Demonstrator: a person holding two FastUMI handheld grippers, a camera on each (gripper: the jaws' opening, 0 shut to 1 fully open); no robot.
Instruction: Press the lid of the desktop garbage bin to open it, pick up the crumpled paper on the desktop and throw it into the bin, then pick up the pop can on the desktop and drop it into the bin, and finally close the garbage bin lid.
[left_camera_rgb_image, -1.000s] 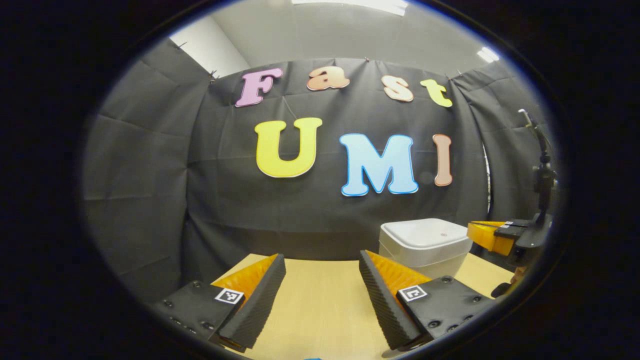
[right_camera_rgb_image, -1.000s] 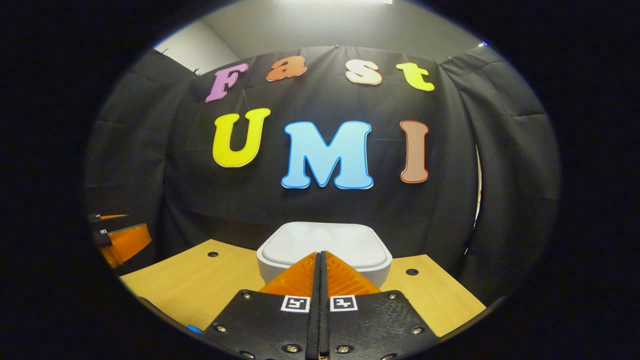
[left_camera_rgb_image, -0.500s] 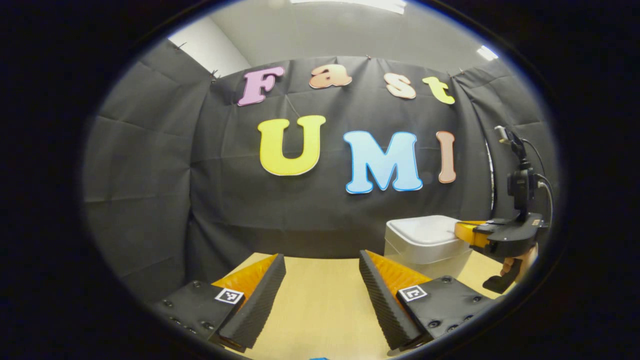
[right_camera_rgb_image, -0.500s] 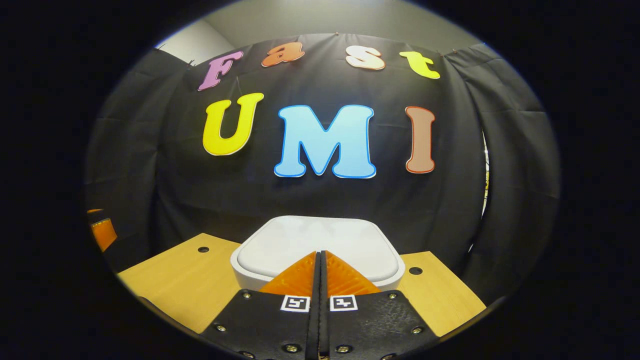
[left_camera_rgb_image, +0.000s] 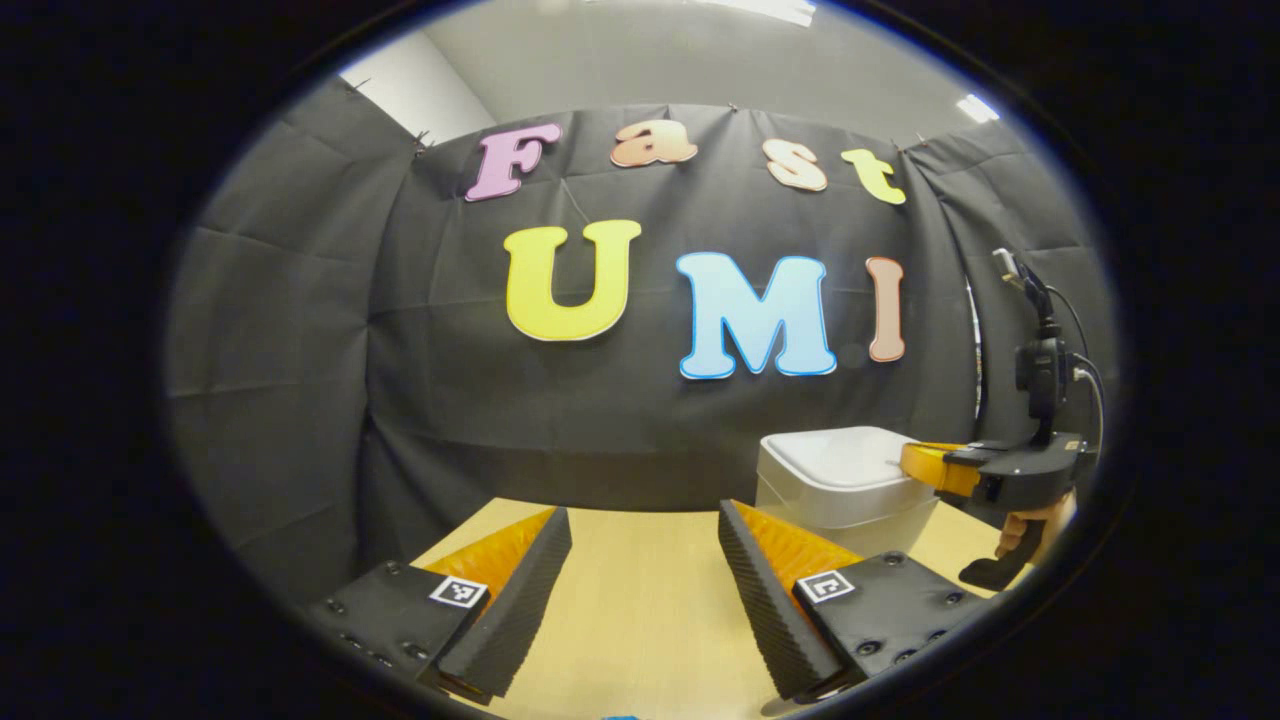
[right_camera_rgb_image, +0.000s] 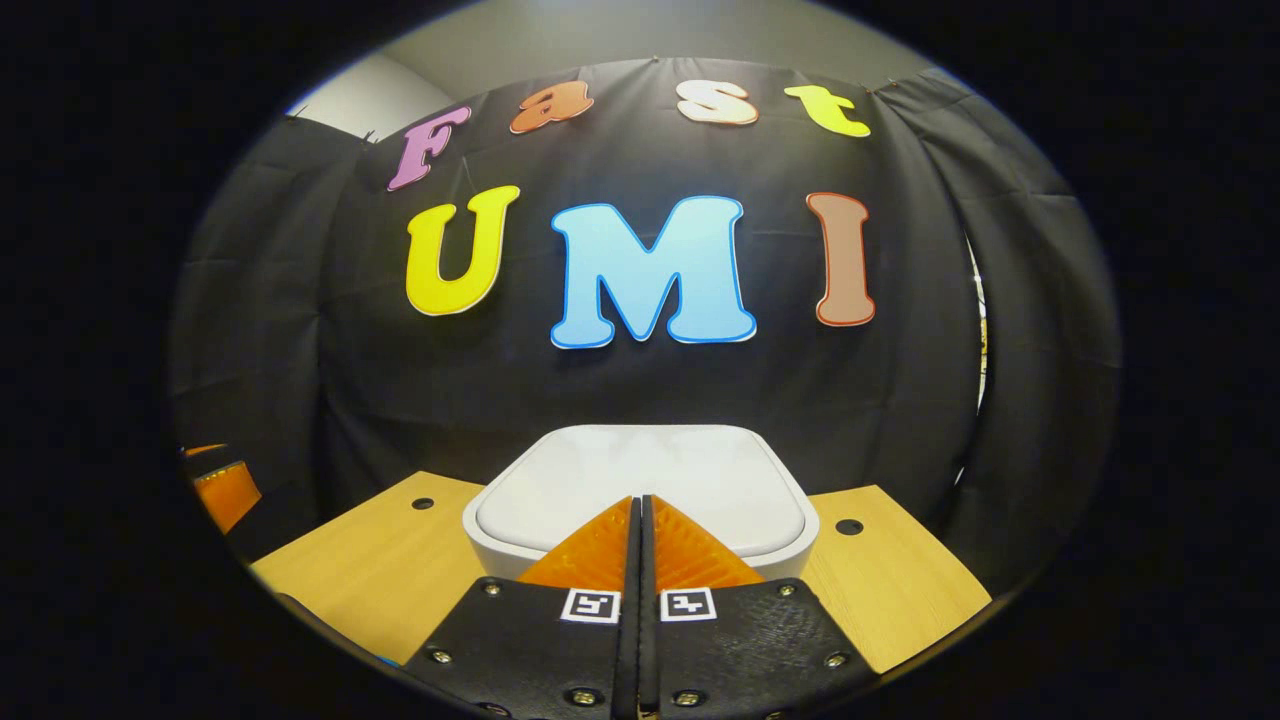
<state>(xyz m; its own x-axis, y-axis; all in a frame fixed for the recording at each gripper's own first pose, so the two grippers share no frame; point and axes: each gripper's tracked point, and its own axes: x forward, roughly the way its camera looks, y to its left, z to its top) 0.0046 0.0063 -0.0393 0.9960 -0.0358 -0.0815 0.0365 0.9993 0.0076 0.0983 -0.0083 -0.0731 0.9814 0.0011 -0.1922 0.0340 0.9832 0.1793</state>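
The right tool (right_camera_rgb_image: 640, 500) has its two fingers pressed flat together with nothing between them, and their tips sit over the near edge of the white lid (right_camera_rgb_image: 640, 478) of the desktop garbage bin (right_camera_rgb_image: 490, 545). Whether the tips touch the lid cannot be told from the right gripper view. In the left gripper view the same tool (left_camera_rgb_image: 915, 462) reaches in from the right, its tip level with the lid's top (left_camera_rgb_image: 840, 455), held by a hand (left_camera_rgb_image: 1035, 520) at the grip below. The lid lies flat and closed on the bin (left_camera_rgb_image: 840, 505), so what is inside cannot be seen.

The bin stands on the light wooden table (right_camera_rgb_image: 370, 560), toward its far edge, close to the black cloth wall. Two small dark holes (right_camera_rgb_image: 849, 526) mark the table top, one on either side of the bin.

The left tool (left_camera_rgb_image: 640, 525) is held wide, with bare table (left_camera_rgb_image: 640, 610) between its fingers, and grips nothing. It is to the left of the bin and apart from it. Its fingers (right_camera_rgb_image: 225, 490) also show at the left edge of the right gripper view.
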